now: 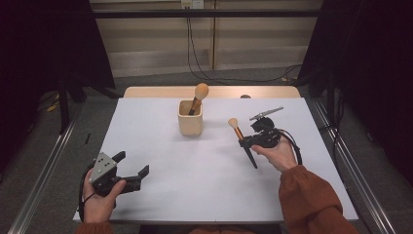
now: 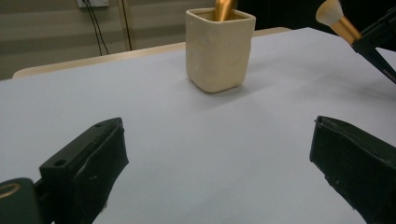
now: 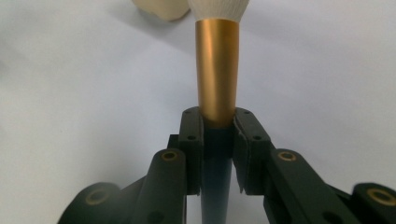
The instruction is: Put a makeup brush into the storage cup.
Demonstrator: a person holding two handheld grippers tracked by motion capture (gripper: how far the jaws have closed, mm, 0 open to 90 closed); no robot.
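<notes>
A white table [image 1: 195, 185] fills the middle of the high view, with a strip of pale wood along its far edge; grey floor lies on both sides and a beige wall with black cables [image 1: 195, 53] runs across the top of the frame.

A cream square cup [image 1: 190, 122] stands upright just above the centre of the high view, and in the left gripper view it sits at the top centre [image 2: 219, 49]. A makeup brush in the cup [image 1: 198, 97] leans to the upper right, its round tan head rising above the rim; its gold ferrule [image 2: 225, 9] pokes out of the cup mouth at the top edge of the left gripper view.

The left gripper [image 1: 132, 168] lies in the lower left of the high view, held in the person's left hand [image 1: 100, 202]. Its black jaws stand wide apart with only bare table between them, and the left gripper view [image 2: 219, 158] shows the same gap.

The right gripper [image 1: 242, 143] is right of centre in the high view, well apart from the cup, held in the right hand [image 1: 277, 156] with a rust-orange sleeve [image 1: 311, 202] running to the lower right. Its jaws are clamped on a second makeup brush [image 1: 242, 139], which slants from a pale head at the upper left to a dark pointed handle at the lower right, off the table. In the right gripper view the gripper [image 3: 218, 128] pinches this brush [image 3: 217, 74] at the base of its gold ferrule, the black handle passing down between the pads [image 3: 192, 140]. The same brush appears in the upper right corner of the left gripper view [image 2: 343, 25].
</notes>
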